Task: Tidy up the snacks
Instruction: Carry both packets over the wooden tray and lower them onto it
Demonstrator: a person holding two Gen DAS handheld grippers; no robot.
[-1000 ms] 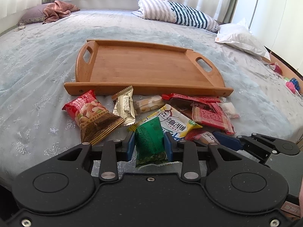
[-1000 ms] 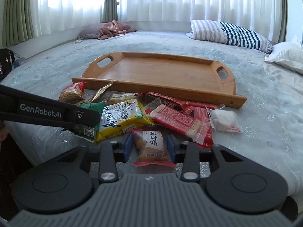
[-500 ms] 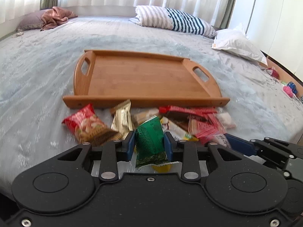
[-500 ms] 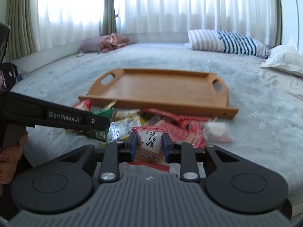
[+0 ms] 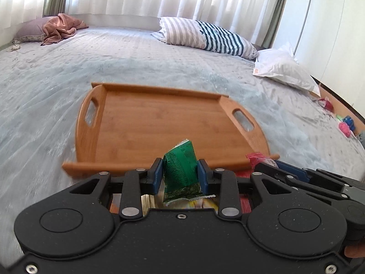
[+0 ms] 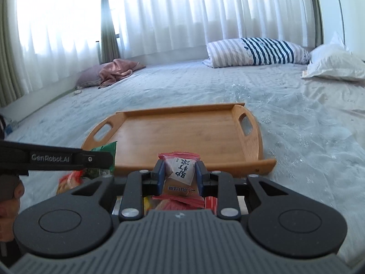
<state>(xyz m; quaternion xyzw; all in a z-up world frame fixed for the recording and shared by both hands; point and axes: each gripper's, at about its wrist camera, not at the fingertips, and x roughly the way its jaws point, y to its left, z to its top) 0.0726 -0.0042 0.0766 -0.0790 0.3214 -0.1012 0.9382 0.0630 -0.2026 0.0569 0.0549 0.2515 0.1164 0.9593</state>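
The left tongs (image 5: 180, 175) gripped a green snack packet (image 5: 180, 175) above the near rim of the wooden tray (image 5: 146, 123) on the bed (image 5: 45, 86). The right tongs (image 6: 179, 175) clamped an orange-and-white cake packet (image 6: 180, 175), also just short of the tray's near rim.

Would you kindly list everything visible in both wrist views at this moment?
Tray: 1, wooden, bare, on the bed beyond the grippers.
Green packet: 1, held by the left gripper.
Pink-edged cake packet: 1, held by the right gripper.
Other snacks: several, mostly hidden, red and yellow, below the grippers.
Striped pillow: 1, grey and navy, far side.
White pillow: 1, right.
Pink cloth: 1, on a mauve pillow, far left.
Bed: 1, pale blue cover.
Curtains: white.
Left gripper: black, shut.
Right gripper: black, shut.
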